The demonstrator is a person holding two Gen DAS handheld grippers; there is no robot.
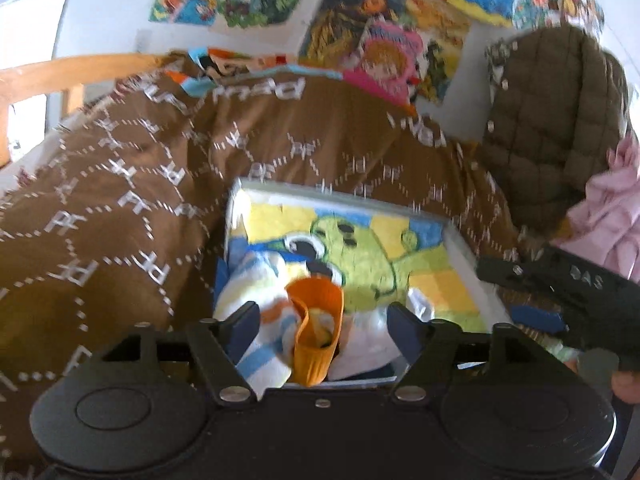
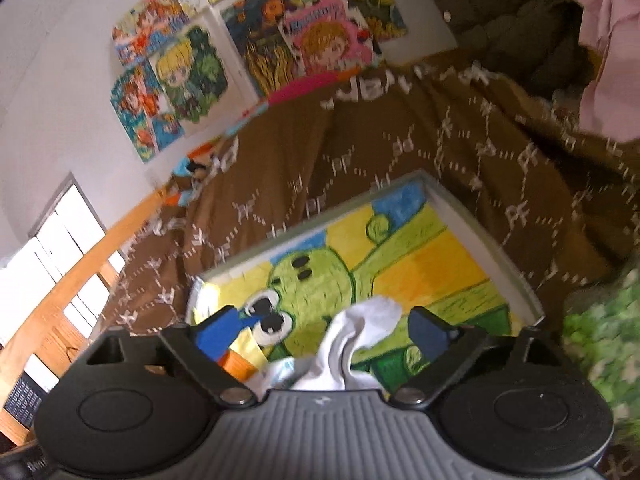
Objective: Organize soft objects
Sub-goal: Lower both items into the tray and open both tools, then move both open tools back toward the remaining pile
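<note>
A shallow white box [image 1: 466, 256] lined with a green cartoon rug lies on the brown bed cover [image 1: 120, 208]. In its near end lie socks: an orange one [image 1: 316, 328], a blue, white and yellow striped one [image 1: 256, 280] and a white one [image 1: 360, 344]. My left gripper [image 1: 324, 320] is open over these socks, a finger on each side. In the right wrist view my right gripper [image 2: 326, 328] is open above the same box [image 2: 500, 248], with the white sock [image 2: 352, 344] lying loose between its fingers. The right gripper also shows in the left wrist view [image 1: 560, 284].
A brown quilted jacket [image 1: 552, 112] and a pink garment [image 1: 608, 224] lie at the right. Colourful tufted pictures [image 1: 360, 32] hang on the white wall. A wooden bed frame [image 2: 60, 304] runs along the left. A green leafy fabric [image 2: 604, 340] lies at the right.
</note>
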